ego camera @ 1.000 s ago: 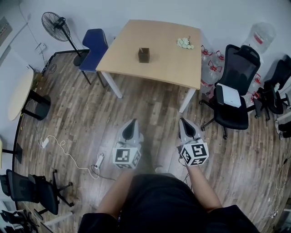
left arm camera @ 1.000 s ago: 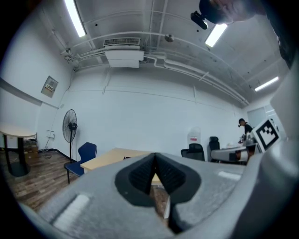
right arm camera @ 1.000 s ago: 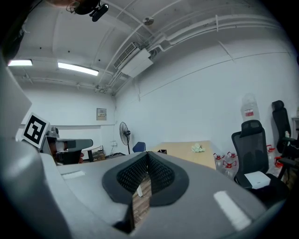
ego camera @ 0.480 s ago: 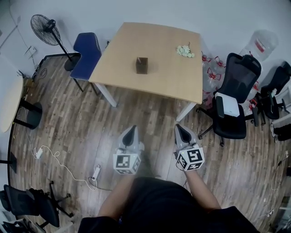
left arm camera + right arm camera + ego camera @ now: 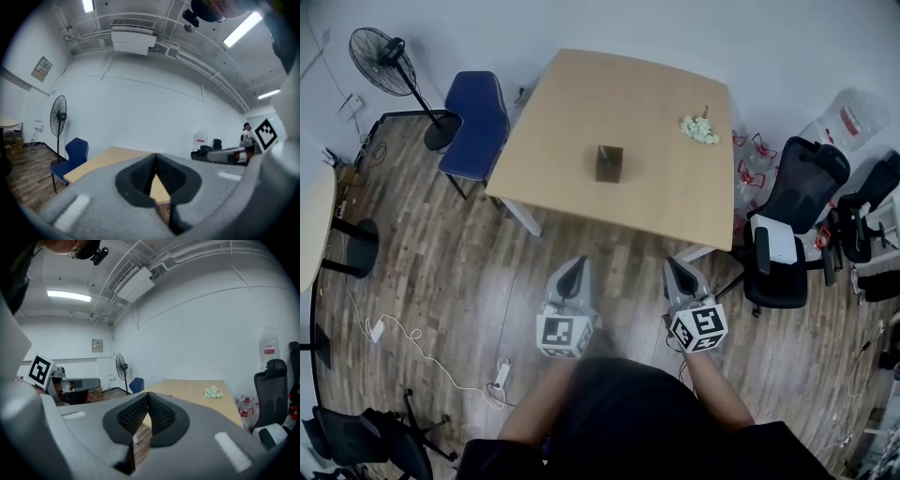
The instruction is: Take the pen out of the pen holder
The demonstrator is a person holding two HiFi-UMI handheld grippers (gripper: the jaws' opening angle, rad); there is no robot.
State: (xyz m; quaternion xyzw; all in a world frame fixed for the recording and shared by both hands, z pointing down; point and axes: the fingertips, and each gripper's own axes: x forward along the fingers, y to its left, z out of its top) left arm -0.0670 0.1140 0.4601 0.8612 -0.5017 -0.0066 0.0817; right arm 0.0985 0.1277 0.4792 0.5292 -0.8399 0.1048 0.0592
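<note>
Facing pen holder (image 5: 608, 162) on table (image 5: 572, 103): left gripper (image 5: 574, 264), right gripper (image 5: 676, 266), jaws together, empty

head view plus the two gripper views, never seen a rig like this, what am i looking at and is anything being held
No robot: a person holds a two-jaw tool in each hand, the left gripper and the right gripper. The patterned cubes are part of them. The head view comes from a camera on the person's head, looking down at the floor and a wooden table. Each gripper view comes from a camera riding on that tool, looking along its jaws. In both, the jaws meet at the tips with nothing between, so nothing is held. On the table stand a dark pen holder and a small pale bunch, perhaps flowers. A pen is too small to make out. Both grippers are short of the table.
</note>
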